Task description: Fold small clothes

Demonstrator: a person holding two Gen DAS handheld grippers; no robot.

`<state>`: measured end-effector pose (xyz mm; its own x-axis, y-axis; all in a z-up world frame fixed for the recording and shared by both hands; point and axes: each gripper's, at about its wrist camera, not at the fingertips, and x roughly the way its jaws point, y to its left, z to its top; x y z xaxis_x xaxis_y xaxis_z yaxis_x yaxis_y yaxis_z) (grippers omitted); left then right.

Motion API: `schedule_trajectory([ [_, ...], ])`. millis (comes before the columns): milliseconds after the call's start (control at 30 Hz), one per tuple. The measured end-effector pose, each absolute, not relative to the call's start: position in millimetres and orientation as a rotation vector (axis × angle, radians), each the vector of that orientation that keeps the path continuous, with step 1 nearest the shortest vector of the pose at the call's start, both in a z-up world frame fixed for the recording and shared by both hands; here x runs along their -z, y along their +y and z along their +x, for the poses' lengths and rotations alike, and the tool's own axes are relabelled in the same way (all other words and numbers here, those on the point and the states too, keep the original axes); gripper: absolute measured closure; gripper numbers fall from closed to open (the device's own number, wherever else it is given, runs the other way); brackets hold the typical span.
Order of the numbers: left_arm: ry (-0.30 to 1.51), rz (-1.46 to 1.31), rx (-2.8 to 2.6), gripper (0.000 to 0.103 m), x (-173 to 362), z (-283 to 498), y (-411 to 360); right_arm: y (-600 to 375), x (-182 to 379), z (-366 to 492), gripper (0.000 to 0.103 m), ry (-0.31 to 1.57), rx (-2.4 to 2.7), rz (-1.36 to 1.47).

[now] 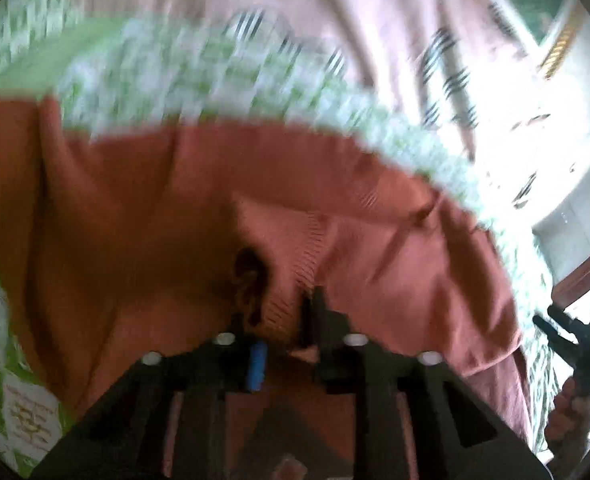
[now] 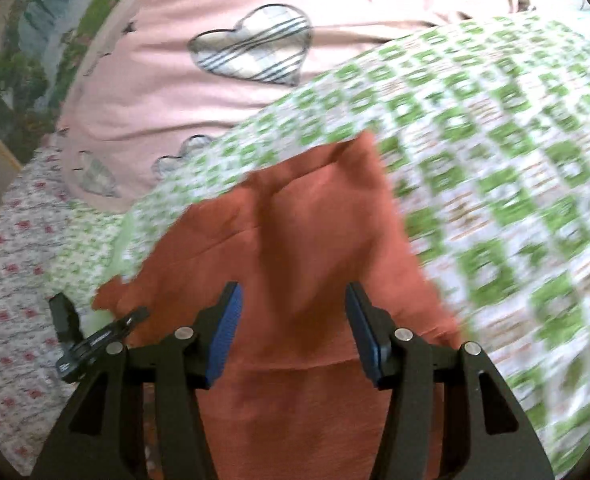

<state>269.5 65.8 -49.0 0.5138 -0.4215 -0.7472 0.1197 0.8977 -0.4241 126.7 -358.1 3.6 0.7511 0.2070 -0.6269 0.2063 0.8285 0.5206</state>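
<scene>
A rust-orange garment (image 1: 167,216) lies spread on a green-and-white patterned cover (image 1: 223,80). In the left wrist view my left gripper (image 1: 287,312) has its fingers close together, with a bunched ribbed hem (image 1: 295,264) of the garment pinched between them. In the right wrist view my right gripper (image 2: 293,312) hovers open over another part of the same orange garment (image 2: 307,216), and its blue pads (image 2: 225,328) stand wide apart without touching the cloth. The picture is blurred.
A pink cloth with plaid hearts (image 2: 215,60) lies beyond the garment. A white sheet with small red motifs (image 2: 11,264) is at the left. The other gripper and a hand (image 1: 571,408) show at the right edge, near a wooden edge (image 1: 587,272).
</scene>
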Motion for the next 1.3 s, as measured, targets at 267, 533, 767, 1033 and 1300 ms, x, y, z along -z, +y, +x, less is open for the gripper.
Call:
schedule_trajectory([
  [267,0.92,-0.339,0.353,0.099,39.4,271.4,59.6,-407.5,10.6,161.2,0.044,0.799,0.144,0.547],
  [533,0.918,-0.384,0.286,0.099,49.7,261.2,94.6,-405.0,25.0,196.9,0.037,0.866,0.113,0.505],
  [767,0.926,-0.348,0.286,0.099,48.1,258.2,84.8,-385.6,31.8,218.3,0.09,0.91,0.081,0.41],
  [1033,0.942,-0.29,0.302,0.099,53.4,265.6,57.7,-441.9,17.1,194.0,0.103,0.837,0.216,0.472],
  [1300,0.959,-0.278,0.305,0.097,56.3,257.5,62.4,-380.2,5.4,187.4,0.062,0.817,0.044,0.425],
])
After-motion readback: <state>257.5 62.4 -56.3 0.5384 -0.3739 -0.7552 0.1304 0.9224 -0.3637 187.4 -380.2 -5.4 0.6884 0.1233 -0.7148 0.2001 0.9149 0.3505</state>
